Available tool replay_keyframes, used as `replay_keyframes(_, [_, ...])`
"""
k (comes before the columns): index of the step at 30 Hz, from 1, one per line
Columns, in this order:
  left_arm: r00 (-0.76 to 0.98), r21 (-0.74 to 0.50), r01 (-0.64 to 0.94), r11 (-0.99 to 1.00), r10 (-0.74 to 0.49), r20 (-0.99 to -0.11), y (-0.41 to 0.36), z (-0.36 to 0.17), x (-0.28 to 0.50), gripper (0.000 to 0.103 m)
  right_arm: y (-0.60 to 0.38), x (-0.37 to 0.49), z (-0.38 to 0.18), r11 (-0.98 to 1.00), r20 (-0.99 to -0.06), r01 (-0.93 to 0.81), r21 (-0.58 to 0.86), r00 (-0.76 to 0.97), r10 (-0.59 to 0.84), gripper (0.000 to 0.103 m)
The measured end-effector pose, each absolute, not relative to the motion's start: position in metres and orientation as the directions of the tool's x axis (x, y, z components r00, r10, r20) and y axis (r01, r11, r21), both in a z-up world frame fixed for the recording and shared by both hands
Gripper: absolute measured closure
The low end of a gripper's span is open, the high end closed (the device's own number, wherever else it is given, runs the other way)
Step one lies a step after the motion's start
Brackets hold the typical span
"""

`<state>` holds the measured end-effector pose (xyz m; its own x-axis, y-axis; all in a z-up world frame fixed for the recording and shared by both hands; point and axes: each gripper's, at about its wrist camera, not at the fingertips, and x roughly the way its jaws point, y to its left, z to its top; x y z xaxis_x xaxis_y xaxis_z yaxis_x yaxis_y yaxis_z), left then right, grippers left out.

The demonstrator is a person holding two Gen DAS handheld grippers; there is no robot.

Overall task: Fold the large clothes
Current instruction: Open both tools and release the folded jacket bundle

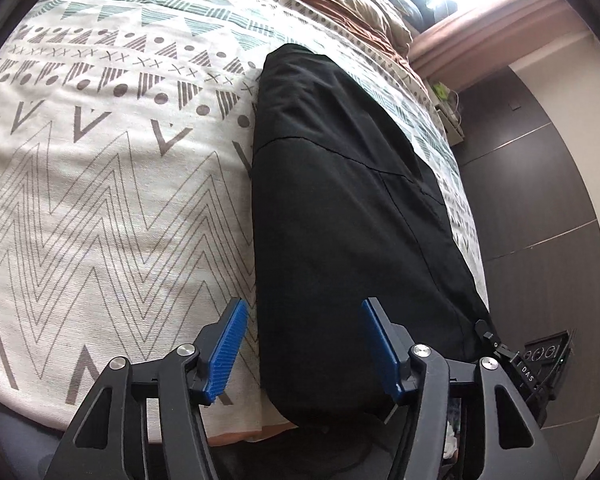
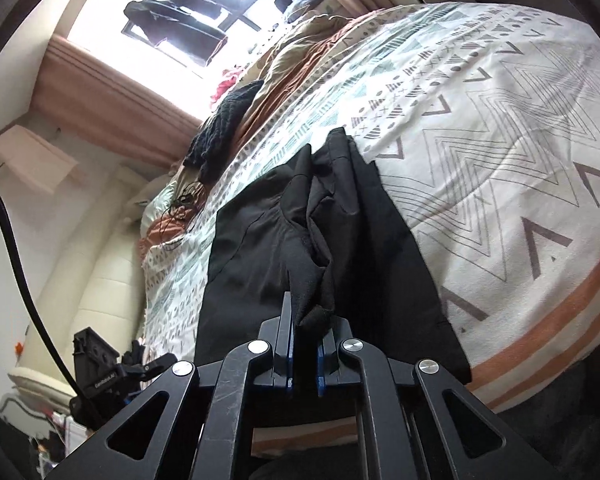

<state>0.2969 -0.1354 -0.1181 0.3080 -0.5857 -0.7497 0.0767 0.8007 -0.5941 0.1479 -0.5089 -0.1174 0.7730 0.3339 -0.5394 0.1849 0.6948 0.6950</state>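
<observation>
In the left wrist view the black trousers (image 1: 340,208) lie lengthwise on the bed's patterned bedspread (image 1: 100,200), already doubled into 1 long narrow strip that runs from the near edge of the bedspread toward its far, brown-quilted end. The left claw (image 1: 304,344) is released, its 2 blue pads (image 1: 226,354) spread wide and hovering over the near end of the trousers, 1 pad off the trousers' left edge and the other above the cloth, touching nothing that I can make out. In the right wrist view the right claw (image 2: 304,344) is clenched on a bunched tuft of the trousers (image 2: 320,240), pinched between its blue pads, and the fabric rises from the bedspread (image 2: 500,160) in a loose ridge of wrinkles up to that grip. A dark knitted garment (image 2: 224,128) lies well beyond the trousers, near the far end of the bedspread. The trousers look thin, light and limp, likely a smooth woven cloth that slides over itself, so a 1-point pinch will drag and crumple rather than lift cleanly. Better holds, I judge, are the 2 corners of the near end, through all layers at the seam or hem where the cloth is thicker and less apt to slip.
</observation>
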Motion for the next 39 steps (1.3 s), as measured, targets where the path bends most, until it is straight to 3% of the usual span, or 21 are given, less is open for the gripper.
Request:
replay_keyframes(7, [0.253,-0.597,0.082,0.798,-0.596,-0.762,-0.153,-0.139,0.298,0.060,-0.526,0.130,-0.146,0.673,-0.566,0.241,0.700,0.762,0.316,0.096])
replay_keyframes(13, [0.226,-0.590,0.083,0.803,-0.592,-0.774,-0.157,-0.148,0.303,0.060,-0.527,0.138,-0.150,0.692,-0.624,0.275,0.668,0.713,0.320,0.091])
replay_keyframes(17, [0.236,-0.584,0.083,0.808,-0.585,-0.776,-0.155,-0.145,0.314,0.058,-0.530,0.146,-0.132,0.744,-0.630,0.246,0.621,0.722,0.287,0.026])
replay_keyframes(18, [0.242,-0.587,0.076,0.806,-0.586,-0.773,-0.154,-0.145,0.319,0.058,-0.533,0.149,-0.128,0.748,-0.619,0.230,0.622,0.729,0.291,0.022])
replay_keyframes(28, [0.267,-0.574,0.056,0.817,-0.566,-0.780,-0.156,-0.142,0.358,0.058,-0.554,0.224,-0.124,0.773,-0.657,0.151,0.616,0.639,0.399,0.022])
replay_keyframes(39, [0.268,-0.543,0.058,0.838,-0.537,-0.800,-0.167,-0.146,0.408,0.051,-0.574,0.312,-0.168,0.705,-0.657,0.111,0.701,0.485,0.577,0.021])
